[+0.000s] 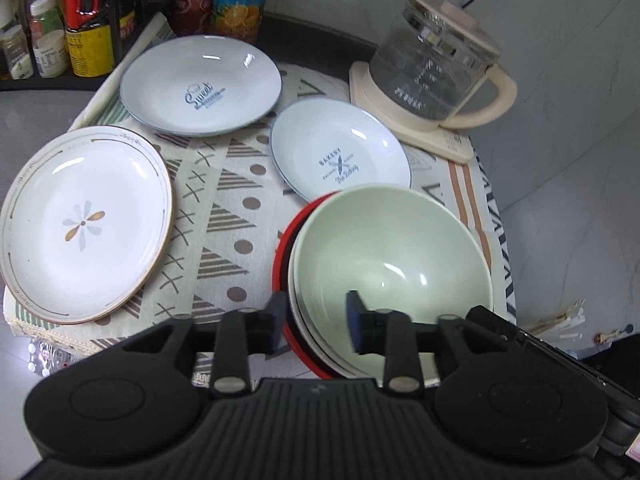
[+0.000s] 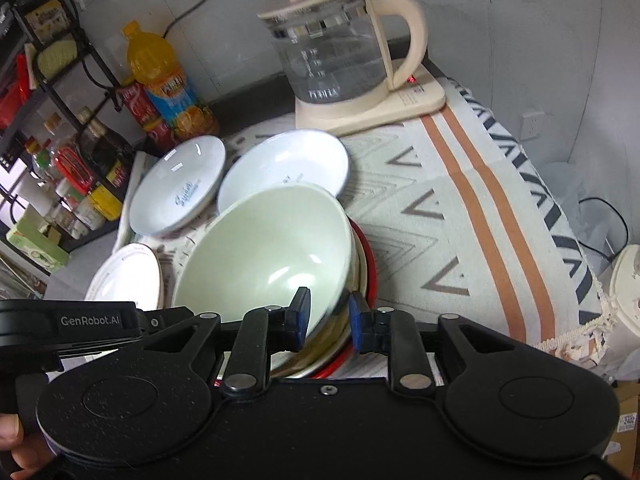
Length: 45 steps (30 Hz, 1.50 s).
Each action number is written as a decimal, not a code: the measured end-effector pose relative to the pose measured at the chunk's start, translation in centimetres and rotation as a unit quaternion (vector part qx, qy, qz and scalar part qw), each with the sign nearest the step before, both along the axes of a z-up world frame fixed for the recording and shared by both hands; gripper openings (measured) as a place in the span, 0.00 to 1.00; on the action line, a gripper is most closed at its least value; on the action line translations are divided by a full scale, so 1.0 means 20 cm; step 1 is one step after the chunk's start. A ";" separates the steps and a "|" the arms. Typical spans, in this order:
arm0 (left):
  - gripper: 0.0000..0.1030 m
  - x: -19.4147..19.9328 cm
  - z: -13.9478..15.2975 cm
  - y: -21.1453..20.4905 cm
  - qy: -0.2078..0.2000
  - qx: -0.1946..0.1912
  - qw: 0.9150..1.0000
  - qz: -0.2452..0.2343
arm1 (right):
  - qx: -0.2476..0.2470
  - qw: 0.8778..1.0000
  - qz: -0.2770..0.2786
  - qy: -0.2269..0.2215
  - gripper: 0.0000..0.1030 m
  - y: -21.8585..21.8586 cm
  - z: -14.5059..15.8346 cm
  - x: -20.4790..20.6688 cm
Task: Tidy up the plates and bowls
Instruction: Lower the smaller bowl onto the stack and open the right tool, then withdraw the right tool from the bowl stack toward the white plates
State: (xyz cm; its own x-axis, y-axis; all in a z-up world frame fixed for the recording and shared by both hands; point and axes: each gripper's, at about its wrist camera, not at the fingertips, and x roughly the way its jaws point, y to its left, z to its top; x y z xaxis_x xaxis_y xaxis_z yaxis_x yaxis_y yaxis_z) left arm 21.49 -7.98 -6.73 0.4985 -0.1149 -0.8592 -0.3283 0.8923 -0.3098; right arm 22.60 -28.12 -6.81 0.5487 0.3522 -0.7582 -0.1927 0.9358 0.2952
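Left gripper [image 1: 316, 322]: jaws partly apart, straddling the near-left rim of the bowl stack; the pads stand clear of the rim and nothing is clamped.
Right gripper [image 2: 330, 320]: jaws narrowly apart, one pad inside the green bowl's near rim and one outside it; whether the pads press on the rim cannot be told.
Green bowl [image 1: 394, 246]: directly ahead of both grippers, uppermost in the stack, tilted in the right wrist view.
White bowl [image 1: 298, 300]: directly under the green bowl, only its rim showing.
Red bowl [image 1: 282, 256]: lowest in the stack, its rim showing at the left side in the left wrist view.
Flower plate [image 1: 84, 224]: ahead and to the left of the left gripper, flat on the cloth, apart from the stack.
Bakery plate [image 1: 340, 152]: just beyond the stack, its near edge hidden behind the green bowl's rim.
Sweet plate [image 1: 200, 84]: farther out, left of the bakery plate, near it.
Patterned cloth [image 1: 236, 196]: under all the dishes.
Glass kettle [image 1: 436, 68]: far right, on its cream base at the cloth's back corner.
Orange drink bottle [image 2: 168, 84]: far left, behind the plates.
Condiment rack [image 1: 72, 20]: far left corner, holding bottles and jars.
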 end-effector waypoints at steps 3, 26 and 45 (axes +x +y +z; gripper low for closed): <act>0.43 -0.02 0.00 0.02 -0.003 0.002 1.000 0.013 | 0.000 1.000 0.004 -0.013 0.23 0.00 0.02 -0.01; 0.56 -0.19 0.05 0.18 0.021 0.040 0.993 0.108 | 0.017 0.999 -0.005 0.036 0.34 -0.06 -0.07 0.01; 0.81 -0.25 0.04 0.51 0.032 0.057 0.989 0.133 | 0.023 0.998 0.057 -0.023 0.79 0.31 0.09 0.02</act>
